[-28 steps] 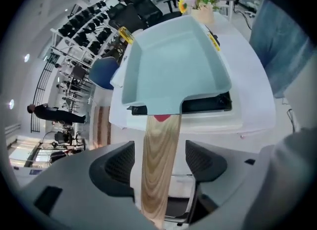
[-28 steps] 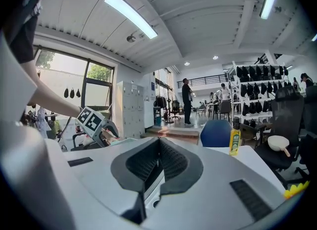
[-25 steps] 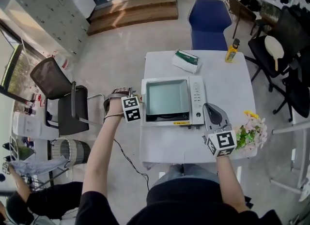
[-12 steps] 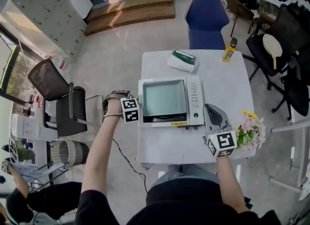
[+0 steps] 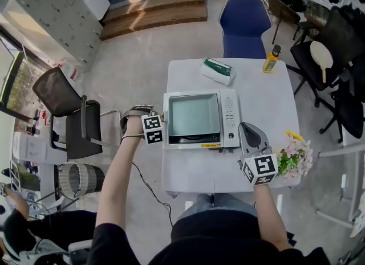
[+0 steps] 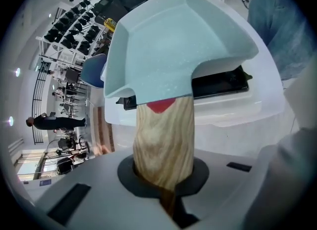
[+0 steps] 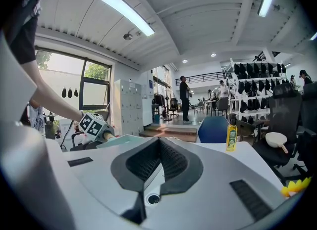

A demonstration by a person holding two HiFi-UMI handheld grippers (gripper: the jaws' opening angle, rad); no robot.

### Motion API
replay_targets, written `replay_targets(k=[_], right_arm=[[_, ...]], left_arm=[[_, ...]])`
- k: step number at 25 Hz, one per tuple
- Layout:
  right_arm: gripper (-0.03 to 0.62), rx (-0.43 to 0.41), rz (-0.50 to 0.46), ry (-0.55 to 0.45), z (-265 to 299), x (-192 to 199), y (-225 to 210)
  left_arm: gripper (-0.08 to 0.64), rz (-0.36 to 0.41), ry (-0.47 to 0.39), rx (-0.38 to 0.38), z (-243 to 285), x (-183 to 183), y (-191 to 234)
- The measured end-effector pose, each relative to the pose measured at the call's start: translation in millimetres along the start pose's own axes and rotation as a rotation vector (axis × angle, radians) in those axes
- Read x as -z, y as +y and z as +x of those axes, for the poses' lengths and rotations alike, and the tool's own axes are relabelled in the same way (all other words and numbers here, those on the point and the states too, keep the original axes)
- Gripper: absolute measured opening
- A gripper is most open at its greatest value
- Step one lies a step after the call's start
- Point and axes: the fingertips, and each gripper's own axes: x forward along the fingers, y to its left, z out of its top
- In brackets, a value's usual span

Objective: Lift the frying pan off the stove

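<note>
A square pale-blue frying pan (image 5: 194, 115) sits on the white stove (image 5: 231, 118) in the middle of the table. Its wooden handle (image 6: 163, 140) sticks out to the left, and my left gripper (image 5: 161, 122) is shut on it. In the left gripper view the handle fills the gap between the jaws (image 6: 166, 174), and the pan (image 6: 173, 41) rests over the stove's black top (image 6: 233, 83). My right gripper (image 5: 251, 131) lies at the stove's front right corner. It is shut with nothing in it (image 7: 157, 145).
On the white table (image 5: 262, 96), a green-and-white packet (image 5: 217, 71) lies behind the stove and a yellow bottle (image 5: 271, 58) stands at the back right. Flowers (image 5: 296, 153) sit at the right edge. A blue chair (image 5: 245, 24) stands behind, a black chair (image 5: 74, 121) to the left.
In the head view the left gripper stays at the stove's left edge. The right gripper has not moved, and the pan lies where it was.
</note>
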Motion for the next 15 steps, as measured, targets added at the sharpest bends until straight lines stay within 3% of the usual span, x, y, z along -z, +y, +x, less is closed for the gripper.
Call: replay_targets(k=[11,15], right_arm=[[0.003,0.0,-0.007,-0.005,-1.1,-0.9,1.4],[0.003,0.01,-0.004,-0.01,-3.6,-3.0,-1.9]], left_arm=[[0.017,-0.05,-0.019,-0.028,-5.7,-1.9,-4.6],[0.017,-0.125,-0.062,-0.059,-14.4,-7.0,-2.2]])
